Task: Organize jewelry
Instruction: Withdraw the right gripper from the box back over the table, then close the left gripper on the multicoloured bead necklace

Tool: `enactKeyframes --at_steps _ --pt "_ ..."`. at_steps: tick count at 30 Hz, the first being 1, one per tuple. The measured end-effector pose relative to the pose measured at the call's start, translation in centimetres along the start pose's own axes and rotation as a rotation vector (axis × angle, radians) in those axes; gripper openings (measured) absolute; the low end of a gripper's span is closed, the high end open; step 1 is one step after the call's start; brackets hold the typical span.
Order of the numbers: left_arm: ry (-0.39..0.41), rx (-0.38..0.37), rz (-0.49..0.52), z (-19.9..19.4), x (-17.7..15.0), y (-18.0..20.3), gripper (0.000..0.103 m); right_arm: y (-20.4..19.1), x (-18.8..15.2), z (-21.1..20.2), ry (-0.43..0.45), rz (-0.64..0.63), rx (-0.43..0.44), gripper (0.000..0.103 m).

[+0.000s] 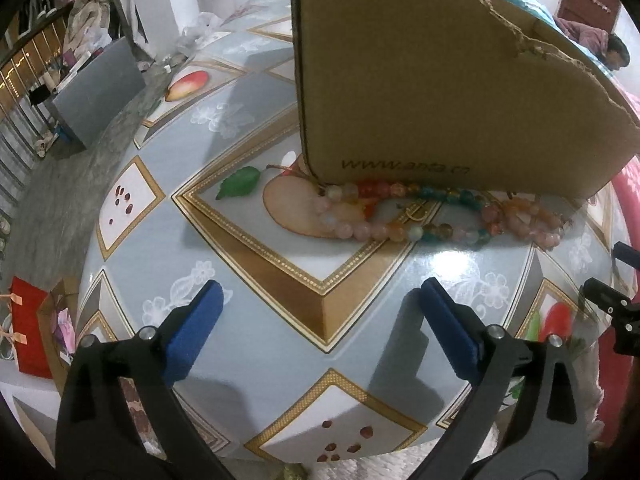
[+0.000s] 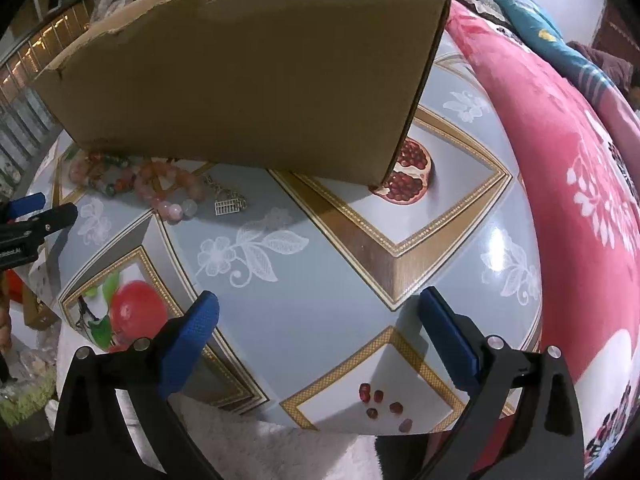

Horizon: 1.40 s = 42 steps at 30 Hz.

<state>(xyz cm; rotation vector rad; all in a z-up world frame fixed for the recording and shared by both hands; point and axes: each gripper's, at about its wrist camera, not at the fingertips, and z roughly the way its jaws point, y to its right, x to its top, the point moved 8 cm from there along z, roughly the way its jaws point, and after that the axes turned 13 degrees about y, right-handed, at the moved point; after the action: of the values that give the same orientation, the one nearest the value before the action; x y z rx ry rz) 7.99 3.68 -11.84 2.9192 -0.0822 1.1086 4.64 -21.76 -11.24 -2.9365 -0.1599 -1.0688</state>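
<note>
Several beaded bracelets (image 1: 420, 212) in pink, orange and teal lie in a pile on the patterned tablecloth, against the front wall of a torn cardboard box (image 1: 440, 92). They also show in the right wrist view (image 2: 136, 184), beside a small silver abacus charm (image 2: 229, 205) on a chain. My left gripper (image 1: 320, 320) is open and empty, low over the table in front of the beads. My right gripper (image 2: 318, 328) is open and empty, right of the beads and in front of the box (image 2: 260, 80).
The table (image 2: 320, 280) has a glossy fruit-print cloth. A red floral blanket (image 2: 560, 160) lies along its right side. A grey box (image 1: 100, 92) and clutter stand on the floor at the left. A red bag (image 1: 32, 328) sits by the left edge.
</note>
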Motion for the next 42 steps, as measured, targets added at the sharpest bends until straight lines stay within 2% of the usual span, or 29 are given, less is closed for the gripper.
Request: enactKeyframes --at_steps 12,21,24,26,28,30,31,32,33,35,40,42 --pt "-0.020 -0.005 0.004 0.1 0.5 0.1 0.096 0.0 -0.3 -0.4 0.032 0.002 0.007 0.097" --pt "0.016 -0.019 0.020 -0.1 0.4 0.3 0.096 0.7 0.4 -0.8 0.042 0.020 0.024 0.097" --pt "0.021 -0.014 0.016 -0.2 0.7 -0.1 0.096 0.0 1.4 -2.1 0.106 0.031 0.083 0.097" --pt "0.061 -0.034 -0.011 -0.5 1.6 -0.5 0.095 -0.6 2.1 -2.8 0.141 0.043 0.133 0.096" --pt "0.114 -0.052 -0.041 -1.0 2.9 -1.0 0.095 -1.4 2.6 -3.2 0.161 0.058 0.184 0.089" --pt "0.143 -0.054 -0.042 -1.0 4.0 -1.2 0.089 -2.2 3.0 -3.2 0.166 0.080 0.238 0.083" --pt "0.151 -0.056 -0.038 -1.0 4.3 -1.2 0.076 -2.7 3.1 -3.2 0.164 0.091 0.261 0.080" --pt "0.153 -0.060 -0.034 -0.8 4.6 -1.2 0.069 -3.1 3.2 -3.1 0.158 0.098 0.282 0.079" --pt "0.146 -0.069 -0.031 -0.5 4.8 -1.1 0.067 -3.5 3.2 -2.9 0.152 0.100 0.297 0.076" --pt "0.127 -0.090 -0.026 0.4 4.9 -0.9 0.053 -4.1 3.2 -2.8 0.145 0.093 0.312 0.073" --pt "0.056 -0.112 -0.004 2.5 4.6 -0.1 0.037 -5.0 3.1 -2.6 0.144 0.076 0.326 0.067" --pt "0.051 -0.115 -0.001 2.8 4.8 0.0 0.036 -5.1 3.2 -2.7 0.149 0.069 0.327 0.066"
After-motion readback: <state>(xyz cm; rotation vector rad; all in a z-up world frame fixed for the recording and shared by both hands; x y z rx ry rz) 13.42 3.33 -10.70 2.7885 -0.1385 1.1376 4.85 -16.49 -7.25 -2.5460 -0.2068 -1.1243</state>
